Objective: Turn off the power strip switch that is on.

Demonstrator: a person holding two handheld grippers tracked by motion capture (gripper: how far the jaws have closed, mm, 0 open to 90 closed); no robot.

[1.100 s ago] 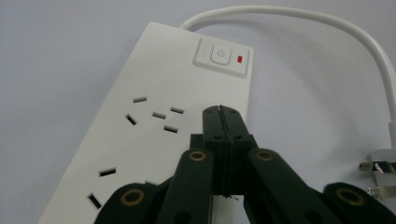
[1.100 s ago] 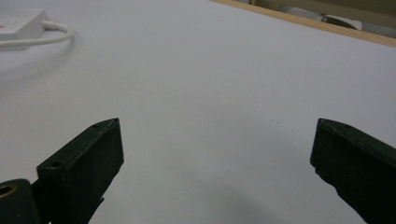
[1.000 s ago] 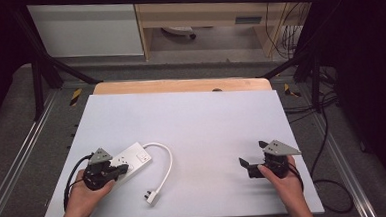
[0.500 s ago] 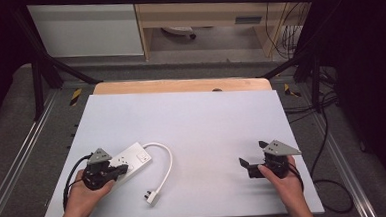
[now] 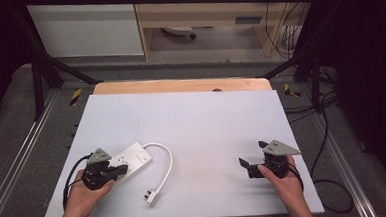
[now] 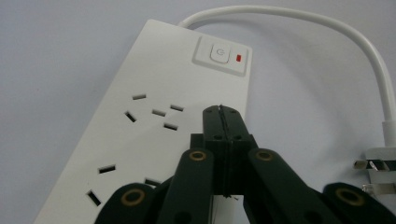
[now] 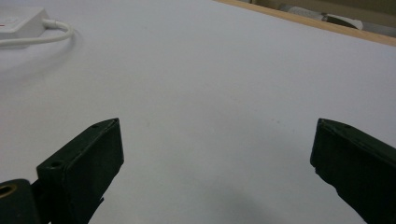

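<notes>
Power strip (image 6: 154, 121) under closed left gripper (image 6: 223, 114); right gripper (image 7: 215, 154) agape.

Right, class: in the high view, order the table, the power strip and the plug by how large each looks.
1. Table
2. Power strip
3. Plug

All three sit at a similar distance from the camera, so the order is safe.

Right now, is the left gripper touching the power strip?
Cannot tell. In the left gripper view the left gripper, jaws closed together, lies over the power strip, but neither contact nor a gap shows plainly.
</notes>
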